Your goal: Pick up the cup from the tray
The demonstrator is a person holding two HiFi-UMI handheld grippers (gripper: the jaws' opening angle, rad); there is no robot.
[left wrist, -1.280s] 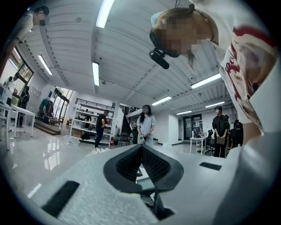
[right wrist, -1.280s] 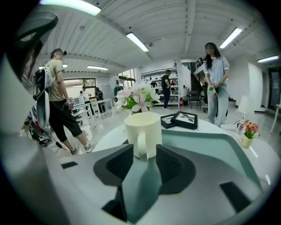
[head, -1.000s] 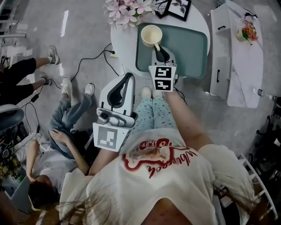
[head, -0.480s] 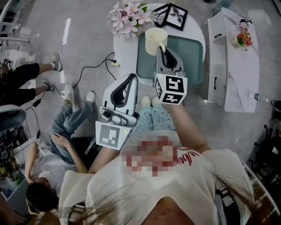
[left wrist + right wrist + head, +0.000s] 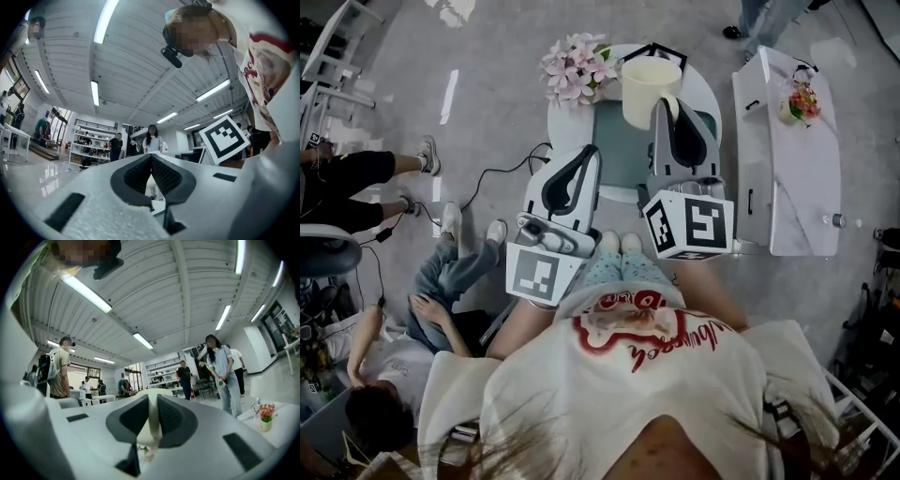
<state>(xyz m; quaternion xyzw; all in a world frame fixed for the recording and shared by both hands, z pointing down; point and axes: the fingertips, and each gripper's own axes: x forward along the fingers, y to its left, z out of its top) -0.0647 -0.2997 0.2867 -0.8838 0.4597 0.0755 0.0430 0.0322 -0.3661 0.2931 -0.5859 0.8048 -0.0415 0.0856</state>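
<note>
My right gripper (image 5: 667, 101) has its fingers clamped on the handle of the cup (image 5: 651, 89), which looks lifted clear of the tray (image 5: 623, 141). I judge the pick done. My left gripper (image 5: 587, 155) hangs empty, fingers pinched together.

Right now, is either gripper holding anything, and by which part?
The right gripper holds the cup by its handle, pinched between the jaws. The left gripper holds nothing.

Matt cream cup (image 5: 651, 80), smooth teal plastic tray (image 5: 623, 141), glossy grey floor (image 5: 487, 75)
</note>
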